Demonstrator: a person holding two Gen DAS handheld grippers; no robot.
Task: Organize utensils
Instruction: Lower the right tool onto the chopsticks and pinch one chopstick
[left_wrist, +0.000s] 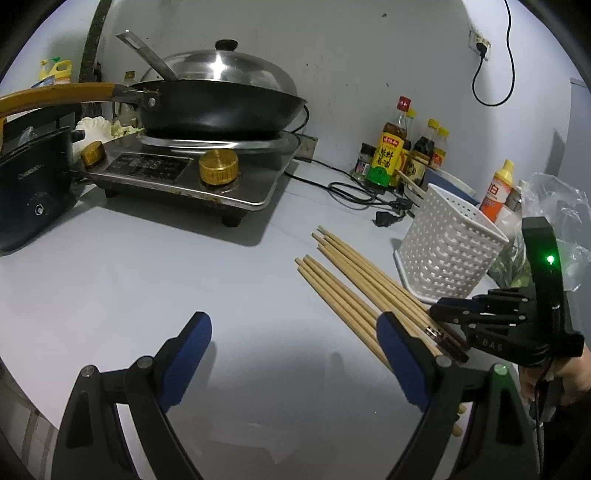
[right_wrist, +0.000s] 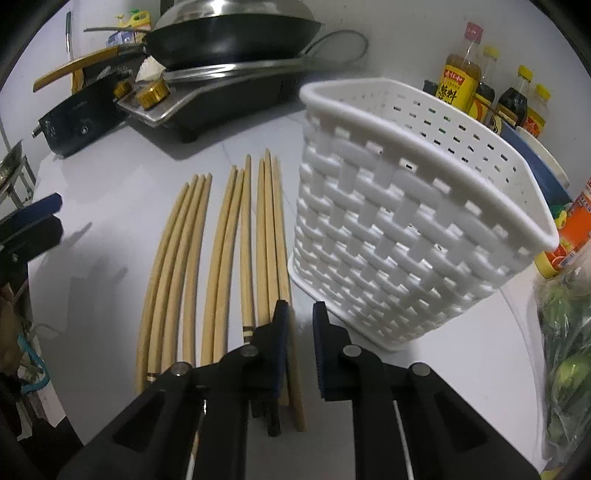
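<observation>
chopsticks lie loose beside the white basket

the landmark here is the white woven basket (right_wrist: 406, 221), which stands upright on the pale table (left_wrist: 184, 266). just beside its base lies a row of wooden chopsticks (right_wrist: 225, 258), flat on the table and roughly parallel, thin tips pointing toward the stove (left_wrist: 177, 173). they fall into loose groups: a bundle farthest from the basket, a few in the middle, and several closest to the basket's foot.

the right hand-held gripper (right_wrist: 299, 354) sits low over the thick ends of the chopsticks nearest the basket. its blue-padded fingers (right_wrist: 280, 350) are drawn nearly together with only a narrow gap; one chopstick runs under the finger farther from the basket, and from this view i cannot tell that anything is pinched between the pads. the left wrist view shows that gripper resting on the chopstick ends, but the contact there is too small to read.

the left hand-held gripper (left_wrist: 295, 365) is released, its fingers spread wide above bare table on the side of the chopsticks away from the basket; one finger overlaps the thick ends of the chopsticks in view.

beyond the basket stand sauce bottles (left_wrist: 402, 147) against the wall. a black wok (left_wrist: 221, 110) with a metal lid sits on the stove, well apart from the basket.
</observation>
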